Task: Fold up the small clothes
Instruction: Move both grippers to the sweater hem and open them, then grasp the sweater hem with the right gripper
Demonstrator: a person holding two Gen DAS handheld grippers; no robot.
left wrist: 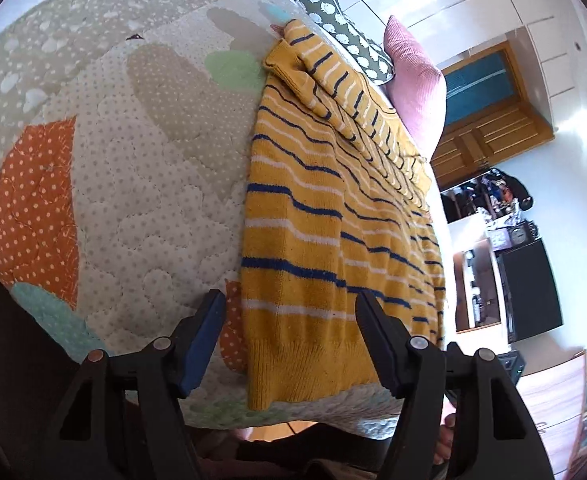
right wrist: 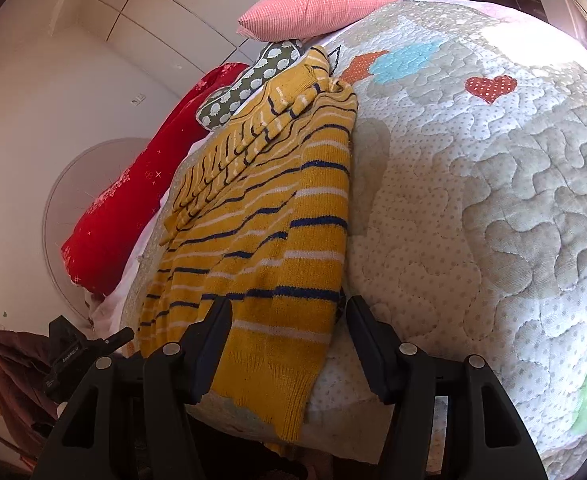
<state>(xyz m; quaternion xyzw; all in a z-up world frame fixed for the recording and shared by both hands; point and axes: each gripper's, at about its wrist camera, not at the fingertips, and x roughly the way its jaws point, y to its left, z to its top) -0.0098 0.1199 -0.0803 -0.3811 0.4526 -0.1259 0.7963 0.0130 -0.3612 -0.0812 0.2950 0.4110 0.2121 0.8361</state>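
Here, in the left wrist view, the yellow striped sweater (left wrist: 333, 216) lies flat on the quilted bed (left wrist: 141, 184), its sleeves already folded in across the body, so the side folds look done. The left gripper (left wrist: 289, 340) sits at the sweater's ribbed hem (left wrist: 313, 364) near one bottom corner, its fingers (left wrist: 203, 344) standing fairly wide on either side of the hem without pressing it. In the right wrist view, the right gripper (right wrist: 287, 346) frames the other bottom corner of the same sweater, its fingers also spread and not closed on the knit. Beyond lie a pink pillow (right wrist: 313, 12) and a red cushion (right wrist: 133, 208). What remains, I judge, is to pinch the hem and fold it up toward the collar
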